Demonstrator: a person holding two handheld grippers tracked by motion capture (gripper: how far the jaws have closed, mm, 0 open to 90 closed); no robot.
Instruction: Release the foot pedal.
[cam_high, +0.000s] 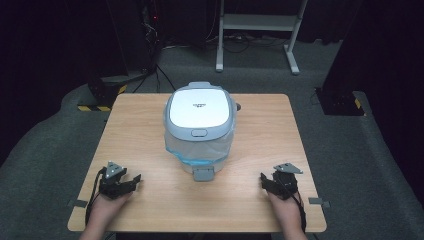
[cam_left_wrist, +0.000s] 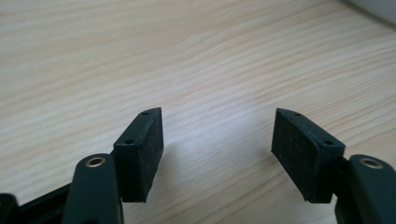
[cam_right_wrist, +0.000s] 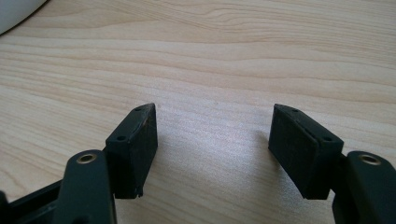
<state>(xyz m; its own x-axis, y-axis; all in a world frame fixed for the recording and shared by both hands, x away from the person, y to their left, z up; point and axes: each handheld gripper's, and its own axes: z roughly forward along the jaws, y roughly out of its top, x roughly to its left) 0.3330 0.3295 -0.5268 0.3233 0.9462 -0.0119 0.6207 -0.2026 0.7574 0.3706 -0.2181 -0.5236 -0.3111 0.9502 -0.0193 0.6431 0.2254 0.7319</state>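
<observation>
1. The left gripper (cam_high: 131, 181) rests near the front left corner of the worktop (cam_high: 260, 150), jaws apart with nothing between them. In the left gripper view its pads (cam_left_wrist: 144, 154) frame bare wood.
2. The rice cooker (cam_high: 200, 120) sits mid-worktop, slightly toward the far edge, lid shut, well apart from both grippers. A clear plastic wrap (cam_high: 200, 147) covers its lower body, and a grey tab (cam_high: 203, 173) juts out at the front base.
3. The right gripper (cam_high: 267, 182) rests near the front right corner, also spread and holding nothing.
4. The step in hand looks like the approach: bring both grippers inward evenly, keeping them wide.
5. The lid button (cam_high: 199, 133) probably needs a straight downward press; steady the body from the other side, since the wrap may slip.
</observation>
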